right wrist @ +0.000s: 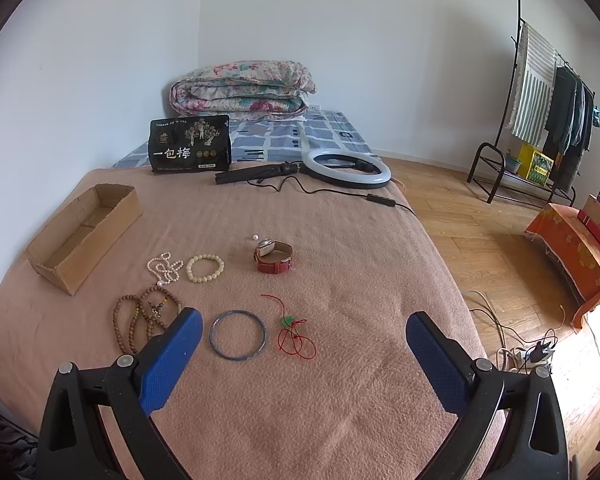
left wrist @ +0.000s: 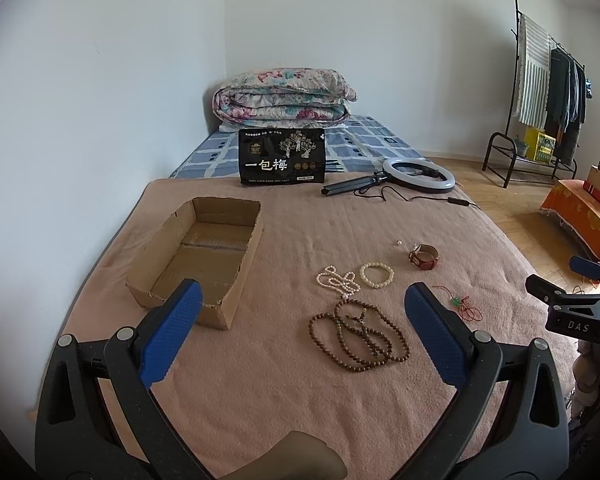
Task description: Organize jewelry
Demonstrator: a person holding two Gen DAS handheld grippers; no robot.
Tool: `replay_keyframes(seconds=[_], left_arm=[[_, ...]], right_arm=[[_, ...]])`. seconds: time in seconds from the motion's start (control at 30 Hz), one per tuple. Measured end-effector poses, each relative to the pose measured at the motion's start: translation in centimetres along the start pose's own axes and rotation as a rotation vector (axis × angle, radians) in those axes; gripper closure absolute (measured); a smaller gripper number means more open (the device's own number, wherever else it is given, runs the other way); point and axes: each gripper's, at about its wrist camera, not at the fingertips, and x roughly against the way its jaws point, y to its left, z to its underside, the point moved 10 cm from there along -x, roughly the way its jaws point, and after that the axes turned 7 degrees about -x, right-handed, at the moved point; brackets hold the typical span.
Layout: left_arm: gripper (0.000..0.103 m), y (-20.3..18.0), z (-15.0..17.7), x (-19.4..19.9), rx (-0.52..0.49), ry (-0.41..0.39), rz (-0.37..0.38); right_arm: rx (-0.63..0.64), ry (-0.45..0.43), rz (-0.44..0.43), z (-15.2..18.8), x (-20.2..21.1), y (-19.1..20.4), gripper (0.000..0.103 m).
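Jewelry lies on a pink blanket [left wrist: 284, 392]. An empty cardboard box [left wrist: 198, 254] sits at the left, also in the right wrist view [right wrist: 82, 236]. My left gripper [left wrist: 303, 304] is open above brown wooden beads [left wrist: 360, 334]. Beyond lie a pearl necklace [left wrist: 338, 278], a cream bead bracelet [left wrist: 377, 275], a red-strap watch [left wrist: 423, 257] and a red cord with a green charm [left wrist: 462, 306]. My right gripper [right wrist: 304, 334] is open, with a blue bangle [right wrist: 238, 334] and the red cord [right wrist: 296, 338] between its fingers. A loose pearl [right wrist: 255, 237] lies by the watch [right wrist: 273, 257].
A black snack bag [left wrist: 282, 156] and a ring light [left wrist: 418, 174] with its cable lie at the blanket's far edge. A folded quilt [left wrist: 282, 96] is behind. The bed's right edge drops to wood floor [right wrist: 480, 240] with cables and a power strip [right wrist: 528, 354].
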Motion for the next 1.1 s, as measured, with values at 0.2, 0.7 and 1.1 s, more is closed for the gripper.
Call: replay_keyframes(seconds=[0.2, 0.7, 1.1], left_arm=[[0.000, -0.02, 0.09, 0.05, -0.002, -0.001, 0.001], [0.000, -0.03, 0.21, 0.03, -0.001, -0.002, 0.001], [0.000, -0.03, 0.29, 0.01, 0.000, -0.002, 0.001]], right_arm=[[0.001, 0.003, -0.002, 0.10, -0.09, 0.05, 0.000], [-0.001, 0.013, -0.005, 0.24, -0.15, 0.01, 0.000], [-0.001, 0.020, -0.007, 0.57, -0.28, 0.07, 0.000]])
